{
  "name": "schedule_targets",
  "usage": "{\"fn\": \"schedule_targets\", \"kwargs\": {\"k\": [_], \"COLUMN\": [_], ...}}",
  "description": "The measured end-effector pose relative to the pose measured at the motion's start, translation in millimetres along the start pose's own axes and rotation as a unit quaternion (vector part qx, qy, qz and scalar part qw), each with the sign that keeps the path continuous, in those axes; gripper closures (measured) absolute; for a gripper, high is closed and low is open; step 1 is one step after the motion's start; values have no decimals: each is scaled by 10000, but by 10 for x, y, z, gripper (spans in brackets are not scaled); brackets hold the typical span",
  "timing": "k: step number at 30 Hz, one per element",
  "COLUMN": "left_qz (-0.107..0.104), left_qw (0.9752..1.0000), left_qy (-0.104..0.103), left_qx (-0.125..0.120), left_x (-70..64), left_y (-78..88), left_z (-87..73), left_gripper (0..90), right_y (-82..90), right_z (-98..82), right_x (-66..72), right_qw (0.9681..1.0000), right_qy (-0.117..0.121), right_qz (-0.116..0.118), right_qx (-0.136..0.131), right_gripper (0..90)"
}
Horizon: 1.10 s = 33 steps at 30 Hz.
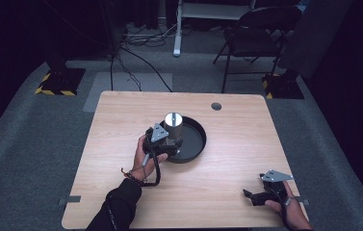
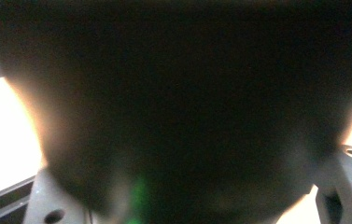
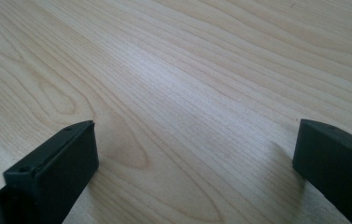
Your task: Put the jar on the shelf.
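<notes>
**Left gripper at metal cylinder in black pan**

L to R: the left gripper (image 1: 168, 143) sat near the table's (image 1: 121, 125) centre, up against a metal cylinder (image 1: 173, 124) that stood upright in a round black pan (image 1: 196, 144), on the pan's left part. The left gripper view was dark blur w/ the cylinder (image 2: 178, 116) right at the lens, so I couldn't tell if the jaws were clamped on it or just around it. The right gripper (image 1: 253, 196) rested by the table's near right corner, jaws wide apart over bare wood (image 3: 187, 84), holding nothing.

Step in hand, prob.: gripping the cylinder to lift it out of the pan. Next move would need a firm squeeze, then a straight lift clear of the rim w/o tilting. No brands, labels or writing readable anywhere.
</notes>
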<state>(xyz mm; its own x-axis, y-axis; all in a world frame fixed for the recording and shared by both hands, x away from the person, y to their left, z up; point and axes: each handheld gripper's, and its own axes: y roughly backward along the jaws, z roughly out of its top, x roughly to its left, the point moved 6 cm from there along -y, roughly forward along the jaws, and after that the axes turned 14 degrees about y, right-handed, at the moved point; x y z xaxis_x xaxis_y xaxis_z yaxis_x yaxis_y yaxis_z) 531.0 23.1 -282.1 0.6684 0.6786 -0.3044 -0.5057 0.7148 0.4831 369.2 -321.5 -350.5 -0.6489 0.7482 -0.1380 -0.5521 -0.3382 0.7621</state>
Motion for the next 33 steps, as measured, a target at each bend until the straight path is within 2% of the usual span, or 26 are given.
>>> {"fn": "schedule_targets", "kwargs": {"k": [18, 24, 33], "left_qz": [7, 4, 5], "left_qw": [9999, 9999, 9999], "left_qy": [82, 139, 118], "left_qx": [97, 48, 33], "left_x": [66, 89, 77], "left_y": [-64, -65, -78], "left_z": [-130, -157, -172], "left_gripper": [300, 300, 296], "right_y": [0, 0, 0], "right_z": [0, 0, 0], "right_x": [0, 0, 0], "right_qw": [10000, 10000, 10000], "right_qy": [-1, 0, 0], "right_qz": [0, 0, 0], "right_qx": [-1, 0, -1], "right_gripper": [0, 0, 0]}}
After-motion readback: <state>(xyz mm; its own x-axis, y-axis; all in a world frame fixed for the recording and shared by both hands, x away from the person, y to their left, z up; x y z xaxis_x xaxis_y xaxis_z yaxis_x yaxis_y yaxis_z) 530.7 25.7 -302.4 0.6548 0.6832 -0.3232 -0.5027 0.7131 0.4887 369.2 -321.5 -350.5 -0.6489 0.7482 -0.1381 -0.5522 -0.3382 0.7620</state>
